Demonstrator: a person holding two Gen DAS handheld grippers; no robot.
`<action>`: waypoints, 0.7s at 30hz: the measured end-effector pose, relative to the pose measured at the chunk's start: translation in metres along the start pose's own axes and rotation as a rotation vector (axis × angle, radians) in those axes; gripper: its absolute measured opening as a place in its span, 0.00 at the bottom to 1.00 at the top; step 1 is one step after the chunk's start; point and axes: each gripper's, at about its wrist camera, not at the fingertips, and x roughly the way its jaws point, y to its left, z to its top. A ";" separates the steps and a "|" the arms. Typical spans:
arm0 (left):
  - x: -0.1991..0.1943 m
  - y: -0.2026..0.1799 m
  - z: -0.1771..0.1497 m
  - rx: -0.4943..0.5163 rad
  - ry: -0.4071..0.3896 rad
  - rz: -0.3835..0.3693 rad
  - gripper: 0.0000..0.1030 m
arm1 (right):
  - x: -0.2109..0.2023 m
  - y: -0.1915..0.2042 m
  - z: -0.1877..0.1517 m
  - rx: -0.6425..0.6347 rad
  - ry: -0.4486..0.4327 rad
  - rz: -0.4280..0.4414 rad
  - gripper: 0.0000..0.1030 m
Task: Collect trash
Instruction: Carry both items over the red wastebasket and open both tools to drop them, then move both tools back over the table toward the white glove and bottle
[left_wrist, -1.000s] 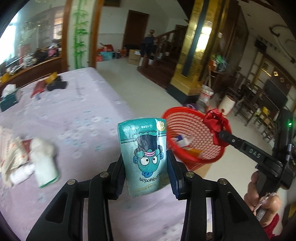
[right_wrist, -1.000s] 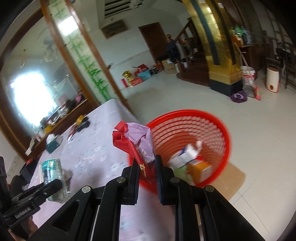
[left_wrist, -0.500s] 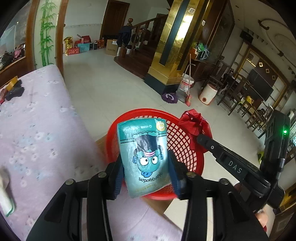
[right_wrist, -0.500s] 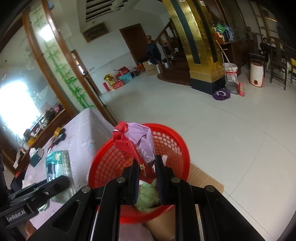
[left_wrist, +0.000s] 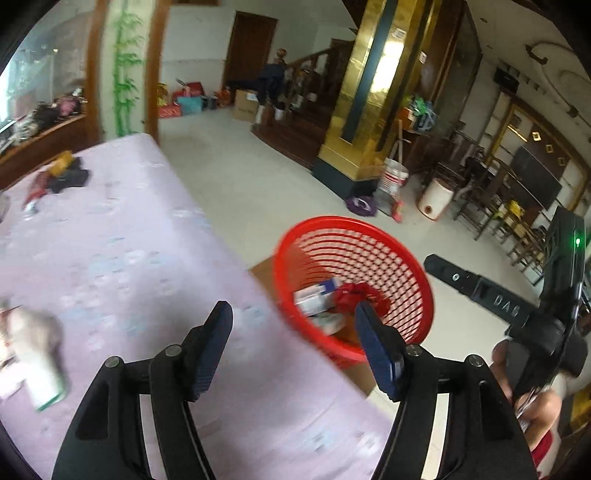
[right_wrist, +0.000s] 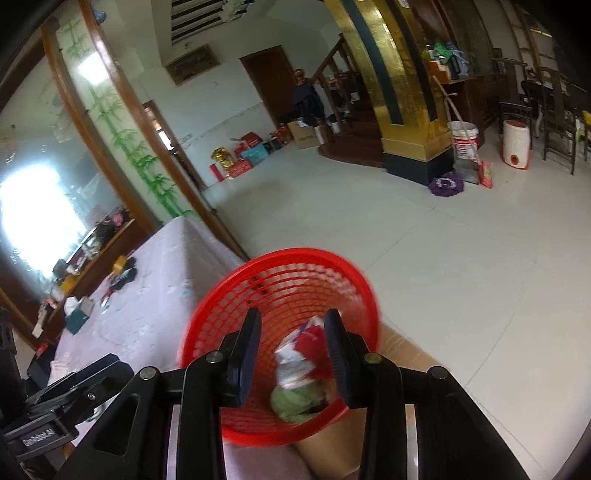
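1. Over the red basket (right_wrist: 280, 332), at the 6 o'clock edge of my right view, my right gripper (right_wrist: 291, 341) stands wide with nothing between its fingers. The red wrapper (right_wrist: 312, 341) lies inside on top of a white packet (right_wrist: 295, 363) and a green wad (right_wrist: 295, 400). I judge this drop done.

2. At 6 o'clock in my left view, my left gripper (left_wrist: 293, 341) is also spread wide and bare, hanging over the desk (left_wrist: 122, 258) edge with its right finger across the basket rim at about 3 o'clock.

3. Risk: the basket appears to sit on a cardboard box (right_wrist: 402, 365) beside the desk, which I judge an unsteady perch. If either gripper clips the rim on the way back, the basket could tip and spill.

4. Risk: both grippers are near each other, the left one showing at 8 o'clock in my right view. Swinging both toward the desk together could knock them.

5. Trash remains on the desk: a pale bottle (left_wrist: 37, 369) at 9 o'clock and a small dark pile (left_wrist: 62, 177) at 10 o'clock. The left view is blurred there, so I could misjudge the reach and push the bottle, which looks light enough to roll off.
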 end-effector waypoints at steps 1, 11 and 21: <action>-0.008 0.005 -0.004 -0.006 -0.006 0.013 0.67 | -0.001 0.005 -0.001 -0.011 0.003 0.012 0.37; -0.081 0.070 -0.041 -0.062 -0.059 0.130 0.68 | 0.008 0.104 -0.037 -0.163 0.092 0.145 0.45; -0.141 0.171 -0.085 -0.201 -0.082 0.264 0.68 | 0.036 0.196 -0.080 -0.318 0.235 0.263 0.51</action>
